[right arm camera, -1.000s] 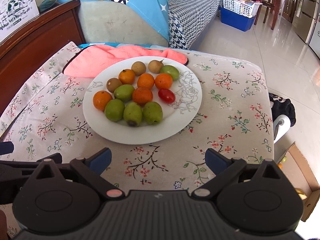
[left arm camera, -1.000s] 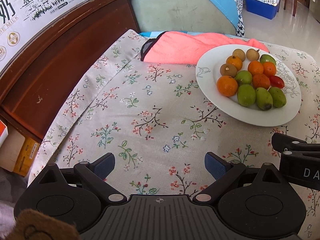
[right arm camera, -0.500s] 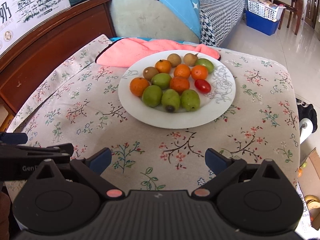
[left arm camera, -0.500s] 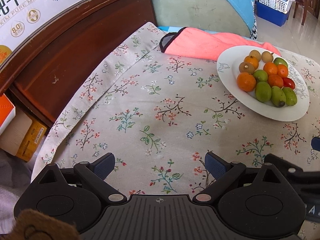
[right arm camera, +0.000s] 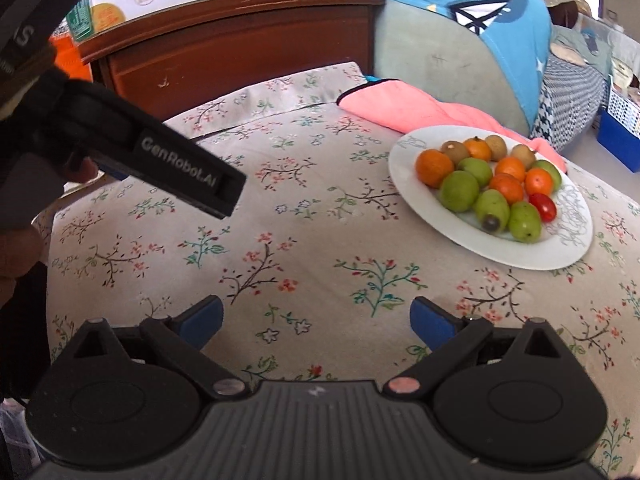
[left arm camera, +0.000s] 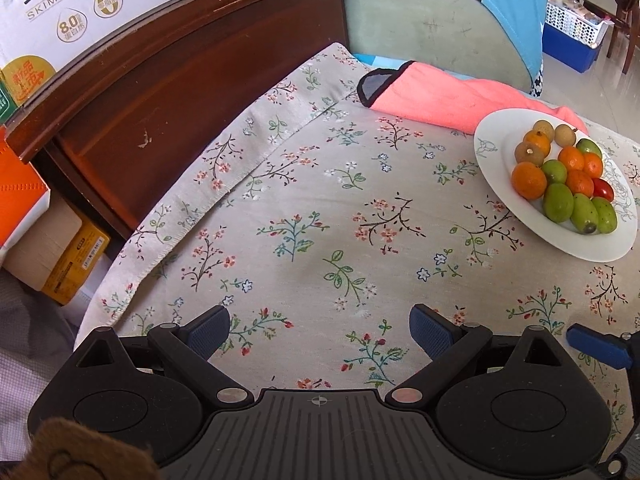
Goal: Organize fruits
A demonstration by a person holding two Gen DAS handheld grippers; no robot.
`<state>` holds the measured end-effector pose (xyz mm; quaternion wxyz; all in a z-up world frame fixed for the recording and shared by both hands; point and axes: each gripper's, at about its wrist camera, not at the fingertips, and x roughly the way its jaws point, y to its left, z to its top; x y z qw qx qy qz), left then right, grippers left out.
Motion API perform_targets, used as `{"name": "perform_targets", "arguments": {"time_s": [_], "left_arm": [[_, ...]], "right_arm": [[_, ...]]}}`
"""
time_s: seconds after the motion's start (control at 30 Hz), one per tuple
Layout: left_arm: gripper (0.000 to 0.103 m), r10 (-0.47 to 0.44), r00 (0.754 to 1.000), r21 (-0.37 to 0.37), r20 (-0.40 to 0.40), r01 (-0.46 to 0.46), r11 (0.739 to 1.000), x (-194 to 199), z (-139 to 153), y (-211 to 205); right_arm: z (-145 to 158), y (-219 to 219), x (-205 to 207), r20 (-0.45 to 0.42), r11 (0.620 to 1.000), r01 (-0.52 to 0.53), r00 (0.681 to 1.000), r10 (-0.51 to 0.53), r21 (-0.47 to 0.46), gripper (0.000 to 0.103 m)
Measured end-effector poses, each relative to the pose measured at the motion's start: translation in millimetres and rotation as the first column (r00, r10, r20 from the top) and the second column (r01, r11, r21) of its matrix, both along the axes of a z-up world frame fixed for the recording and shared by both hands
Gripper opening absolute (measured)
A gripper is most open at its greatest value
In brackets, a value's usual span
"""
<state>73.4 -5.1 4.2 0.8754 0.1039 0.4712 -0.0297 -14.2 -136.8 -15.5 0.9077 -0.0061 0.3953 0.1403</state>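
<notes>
A white plate (left arm camera: pixel 496 200) (right arm camera: pixel 408 196) on the floral tablecloth holds several fruits: oranges (left arm camera: pixel 529 180) (right arm camera: pixel 434 168), green fruits (left arm camera: pixel 559 202) (right arm camera: pixel 459 191), brown longans (left arm camera: pixel 545 128) and a red tomato (left arm camera: pixel 603 189) (right arm camera: pixel 543 207). My left gripper (left arm camera: pixel 320 330) is open and empty over the cloth, well left of and nearer than the plate. My right gripper (right arm camera: pixel 318 320) is open and empty, nearer than the plate. The left gripper's body (right arm camera: pixel 160 160) shows at the left of the right wrist view.
A pink towel (left arm camera: pixel 452 98) (right arm camera: pixel 400 106) lies behind the plate. A dark wooden headboard (left arm camera: pixel 168 80) runs along the left, with a milk carton box (left arm camera: pixel 80 4) on it. A cushioned seat (right arm camera: pixel 460 52) stands behind. Boxes (left arm camera: pixel 52 248) sit at the lower left.
Both grippers have pulled back and swung left. The plate has shifted toward the right in both views. The fruits on the plate have not moved.
</notes>
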Motion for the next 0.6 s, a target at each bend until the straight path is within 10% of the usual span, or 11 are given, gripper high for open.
{"name": "perform_targets", "arguments": {"time_s": [0.6], "left_arm": [[0.098,-0.019,1.0,-0.005,-0.01,0.019,1.0,0,-3,-2]], "right_arm": [[-17,17,19,0.148,0.996,-0.086,0.985,0.091,-0.04,0.102]]}}
